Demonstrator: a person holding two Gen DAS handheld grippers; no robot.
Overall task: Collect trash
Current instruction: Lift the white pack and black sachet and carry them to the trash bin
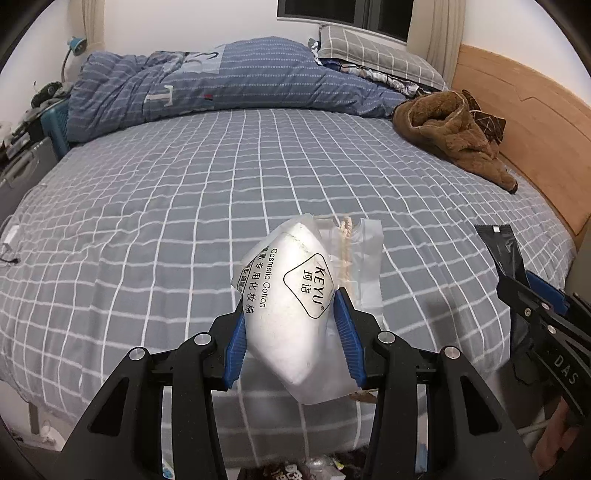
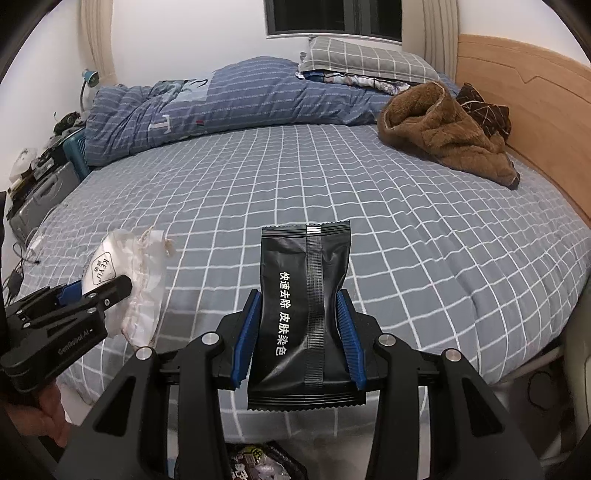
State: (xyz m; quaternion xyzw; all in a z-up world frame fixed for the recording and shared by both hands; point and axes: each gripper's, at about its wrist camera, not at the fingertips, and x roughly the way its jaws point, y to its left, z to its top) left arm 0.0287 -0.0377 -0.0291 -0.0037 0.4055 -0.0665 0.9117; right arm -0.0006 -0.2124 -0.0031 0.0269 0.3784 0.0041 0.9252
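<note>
The left hand-held gripper (image 1: 293, 334) is clamped partway closed on a white plastic cosmetic-cotton bag (image 1: 295, 295), held above the grey checked bed (image 1: 147, 221). The right hand-held gripper (image 2: 301, 338) likewise grips a black foil sachet (image 2: 301, 317) upright between its blue pads. Beyond, a brown fleece garment (image 2: 443, 136) lies near the wooden headboard (image 2: 535, 92).

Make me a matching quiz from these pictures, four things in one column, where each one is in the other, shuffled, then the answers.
Things:
1. cosmetic cotton bag
2. black sachet
3. brown fleece garment
4. checked pillow

Places:
A. on the bed by the wooden headboard
B. in the right claw
C. below the window
D. in the left claw

Pairs: 1-D, 2-B, 3-A, 4-C
</note>
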